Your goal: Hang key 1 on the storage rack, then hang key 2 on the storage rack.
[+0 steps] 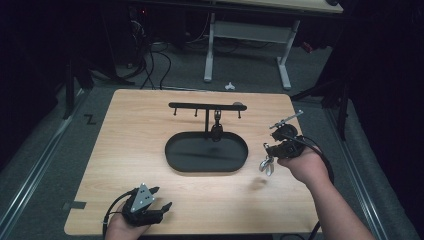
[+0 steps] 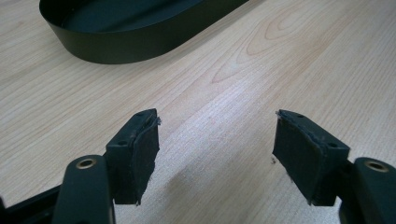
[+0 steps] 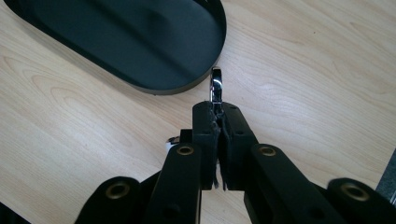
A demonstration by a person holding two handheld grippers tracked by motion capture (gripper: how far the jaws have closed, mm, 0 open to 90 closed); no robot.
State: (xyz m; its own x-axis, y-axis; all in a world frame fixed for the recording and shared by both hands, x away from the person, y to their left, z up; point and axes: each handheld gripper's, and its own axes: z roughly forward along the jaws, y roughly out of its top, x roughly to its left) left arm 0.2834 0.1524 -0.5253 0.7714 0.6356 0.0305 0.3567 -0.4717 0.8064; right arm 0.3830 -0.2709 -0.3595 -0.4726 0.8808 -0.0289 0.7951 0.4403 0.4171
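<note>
Keyring (image 3: 216, 84) pinched thin by my right gripper (image 3: 217, 116); may slip near tray (image 3: 205, 70). Left gripper (image 2: 215, 135) spread, empty.

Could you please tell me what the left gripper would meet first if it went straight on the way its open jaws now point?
Probably bare wood: the left gripper points forward and down, so it would likely touch the table first. The black oval tray lies farther on and off to the left, though depth is hard to judge.
</note>
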